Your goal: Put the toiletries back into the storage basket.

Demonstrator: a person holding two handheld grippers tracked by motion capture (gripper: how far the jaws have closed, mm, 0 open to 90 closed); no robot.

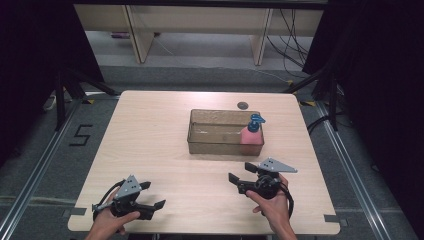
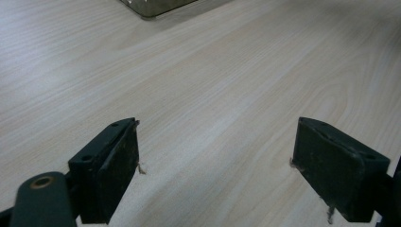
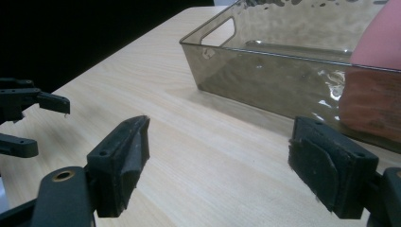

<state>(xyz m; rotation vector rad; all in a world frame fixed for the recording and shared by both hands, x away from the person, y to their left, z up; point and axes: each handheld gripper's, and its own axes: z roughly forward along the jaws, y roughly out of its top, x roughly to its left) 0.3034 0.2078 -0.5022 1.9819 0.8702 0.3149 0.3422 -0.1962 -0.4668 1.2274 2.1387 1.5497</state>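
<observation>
A smoky see-through bin (image 1: 215,145) stands on the wooden table, right of centre. Inside its right end a pink bottle (image 1: 250,136) with a blue pump top stands upright. My right gripper (image 1: 241,171) hovers just in front of the bin, open, with nothing between its jaws. From the right gripper view (image 3: 217,137) the bin wall (image 3: 265,71) is close ahead and the pink bottle (image 3: 373,52) shows through it at the right. My left gripper (image 1: 154,195) rests near the table's front left, open and empty. Its own view (image 2: 215,142) looks across bare wood to a corner of the bin (image 2: 151,5).
A small dark round disc (image 1: 242,105) lies on the table behind the bin. The table's front edge (image 1: 200,231) runs close under both hands. My left gripper (image 3: 28,118) appears at the left of the right gripper view, well apart from the right one.
</observation>
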